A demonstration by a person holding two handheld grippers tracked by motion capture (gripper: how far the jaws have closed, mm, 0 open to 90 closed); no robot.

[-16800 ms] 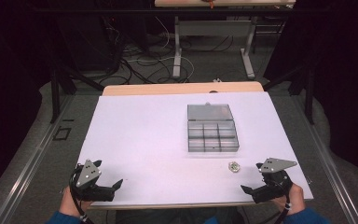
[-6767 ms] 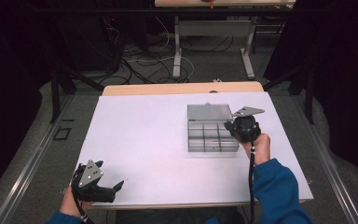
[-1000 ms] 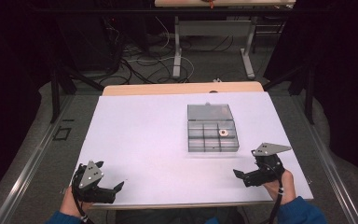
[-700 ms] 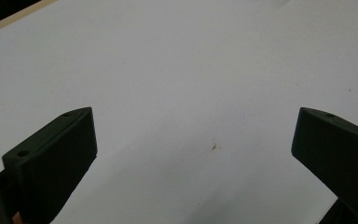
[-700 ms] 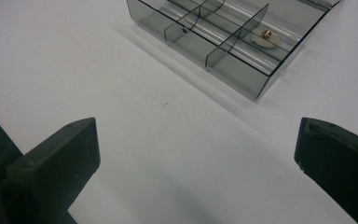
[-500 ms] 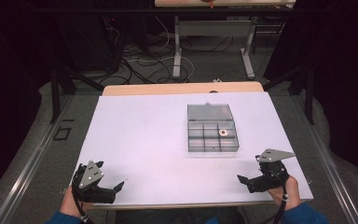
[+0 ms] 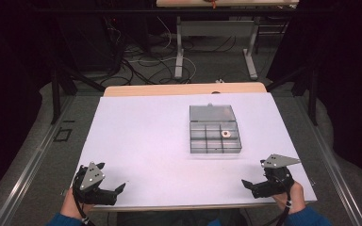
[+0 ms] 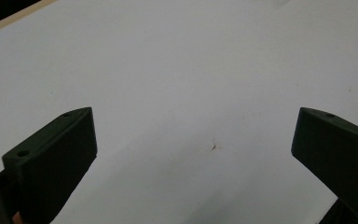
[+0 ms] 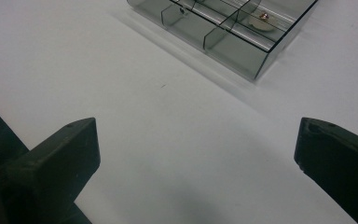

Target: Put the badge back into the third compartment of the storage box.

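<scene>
— White table point(image 7: 160, 141) before us, dark floor with cables behind. What do we see at the left?

— Our left gripper point(image 7: 118, 189) rests at the near left corner, jaws wide apart, nothing between them.

— And further right?

— The grey compartment box point(image 7: 215, 136) stands open; a small round part point(image 7: 226, 133) lies in its back right compartment. Our right gripper point(image 7: 247, 182) — jaws also spread, empty — sits near the front right edge, well apart from the box.
</scene>
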